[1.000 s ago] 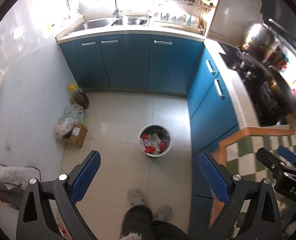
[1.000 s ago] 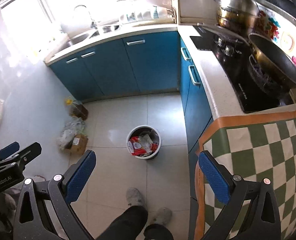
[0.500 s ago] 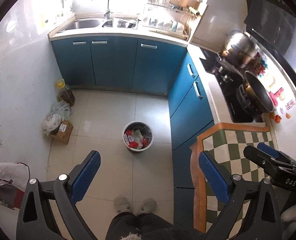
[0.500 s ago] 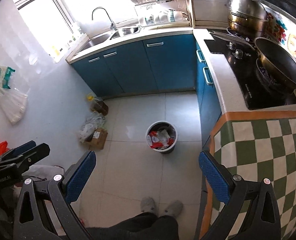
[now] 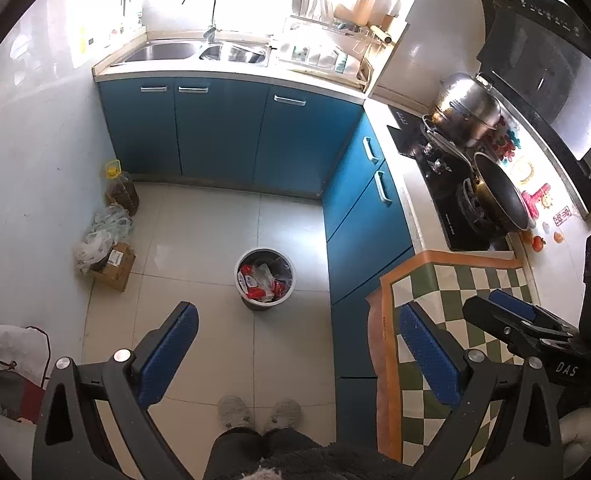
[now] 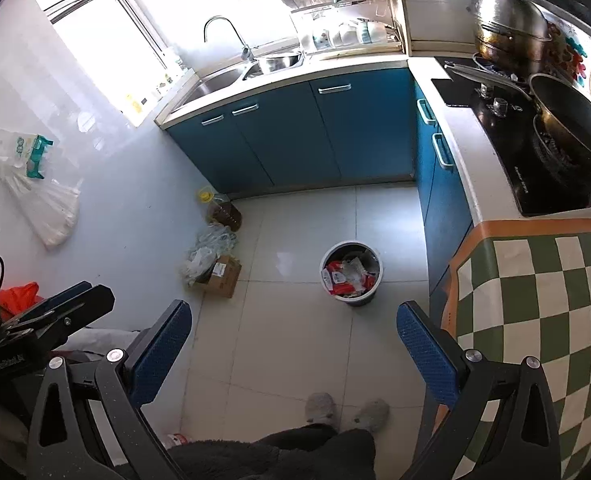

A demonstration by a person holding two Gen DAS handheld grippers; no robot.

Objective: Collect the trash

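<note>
A small grey trash bin [image 5: 265, 279] stands on the tiled kitchen floor, filled with red and white wrappers and clear plastic. It also shows in the right wrist view [image 6: 351, 272]. My left gripper [image 5: 297, 344] is open and empty, held high above the floor. My right gripper [image 6: 293, 340] is open and empty, at a similar height. The right gripper shows at the right edge of the left wrist view [image 5: 519, 322], over the checked cloth. The left gripper shows at the left edge of the right wrist view [image 6: 51, 316].
Blue cabinets [image 5: 231, 132] with a sink line the far wall. A counter with a stove and wok [image 5: 495, 200] and a green checked cloth [image 5: 455, 320] runs on the right. A cardboard box [image 5: 113, 266], plastic bags and an oil bottle [image 5: 121, 194] sit by the left wall. The person's feet [image 5: 259, 412] are below.
Both grippers have risen and pulled back, so the bin looks smaller and farther below. Both stay open and empty.
</note>
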